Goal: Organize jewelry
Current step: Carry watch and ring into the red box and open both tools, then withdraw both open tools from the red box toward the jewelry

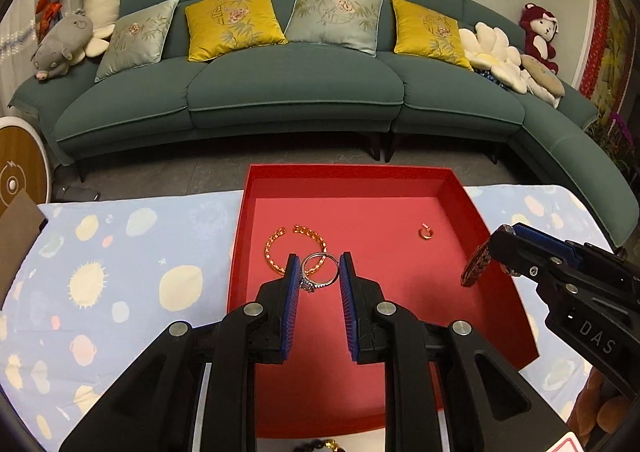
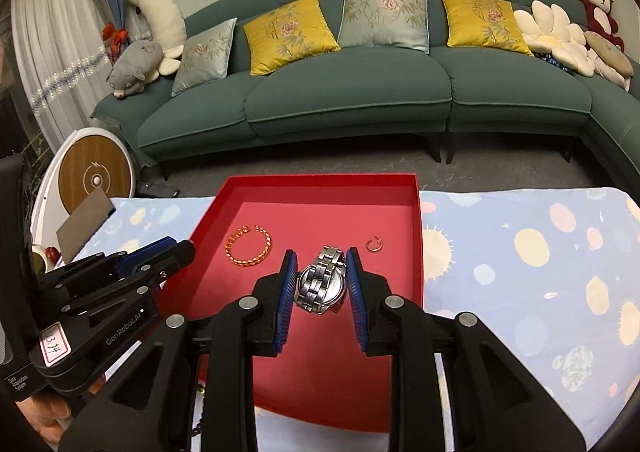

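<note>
A red box lies on the table, also in the right wrist view. My left gripper is shut on a silver bangle with a small stone, held over the box floor. A gold chain bracelet lies behind it and also shows in the right wrist view. A small rose-gold ring lies at the box's far right, seen too in the right wrist view. My right gripper is shut on a silver watch, which hangs over the box's right side.
The table has a blue cloth with planets. A green sofa with cushions and plush toys stands beyond the table. A brown card lies at the table's left end. Dark beads lie at the near edge.
</note>
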Available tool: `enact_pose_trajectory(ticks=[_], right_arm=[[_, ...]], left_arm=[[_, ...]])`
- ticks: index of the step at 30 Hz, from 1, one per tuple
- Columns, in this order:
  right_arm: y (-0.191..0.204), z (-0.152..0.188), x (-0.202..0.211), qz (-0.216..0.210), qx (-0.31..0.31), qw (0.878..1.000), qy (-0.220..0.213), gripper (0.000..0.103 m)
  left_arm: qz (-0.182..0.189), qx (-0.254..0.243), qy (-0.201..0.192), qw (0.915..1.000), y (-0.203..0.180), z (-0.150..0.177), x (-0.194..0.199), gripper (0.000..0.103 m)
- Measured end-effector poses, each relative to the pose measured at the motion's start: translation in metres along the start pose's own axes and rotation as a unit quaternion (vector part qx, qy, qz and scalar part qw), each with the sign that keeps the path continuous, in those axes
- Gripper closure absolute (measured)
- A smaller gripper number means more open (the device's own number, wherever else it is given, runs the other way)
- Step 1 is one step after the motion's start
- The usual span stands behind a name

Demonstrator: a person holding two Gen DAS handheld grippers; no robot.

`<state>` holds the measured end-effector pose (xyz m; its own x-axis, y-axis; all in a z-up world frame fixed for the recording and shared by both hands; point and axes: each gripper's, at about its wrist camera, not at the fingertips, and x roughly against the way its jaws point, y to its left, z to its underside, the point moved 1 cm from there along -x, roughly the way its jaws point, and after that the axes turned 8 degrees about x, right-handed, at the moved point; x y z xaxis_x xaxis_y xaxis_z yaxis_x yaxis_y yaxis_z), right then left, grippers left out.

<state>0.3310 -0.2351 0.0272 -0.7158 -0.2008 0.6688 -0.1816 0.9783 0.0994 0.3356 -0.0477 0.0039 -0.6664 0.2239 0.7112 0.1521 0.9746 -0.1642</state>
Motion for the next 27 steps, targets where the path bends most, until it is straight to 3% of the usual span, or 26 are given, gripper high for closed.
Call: enact_pose_trajectory(ticks=[9,11,13,14,21,24,27], right_arm=[[-0.006,0.012,-0.043,0.012,0.010,0.999,0.041,0.076],[-0.006,0.014,-0.043,0.019,0.015,0.999,0.036,0.067],[-0.006,0.013,-0.035,0.024,0.017,0.999,0.025,0.063],[-0.006,0.011,-0.030,0.024,0.017,0.999,0.018,0.063],[-0.002,-0.004,0.057,0.013,0.011,0.999,-0.041,0.062],[0.004,0.008,0.104,0.009,0.008,0.998,-0.062,0.055],[0.013,0.034,0.143,0.010,0.018,0.997,-0.074,0.055]], left_arm=[[-0.020,0.008,0.029,0.9994,0.012,0.011,-0.038,0.082],[-0.028,0.006,0.030,0.9991,0.013,0.012,-0.039,0.072],[-0.037,0.005,0.020,0.9991,0.013,0.013,-0.034,0.053],[-0.038,0.004,0.011,0.9992,0.013,0.012,-0.029,0.052],[-0.027,0.009,-0.043,0.9987,0.018,0.002,0.054,0.052],[-0.017,0.021,-0.047,0.9985,0.020,0.006,0.094,0.052],[-0.017,0.022,-0.059,0.9979,0.025,0.030,0.132,0.047]])
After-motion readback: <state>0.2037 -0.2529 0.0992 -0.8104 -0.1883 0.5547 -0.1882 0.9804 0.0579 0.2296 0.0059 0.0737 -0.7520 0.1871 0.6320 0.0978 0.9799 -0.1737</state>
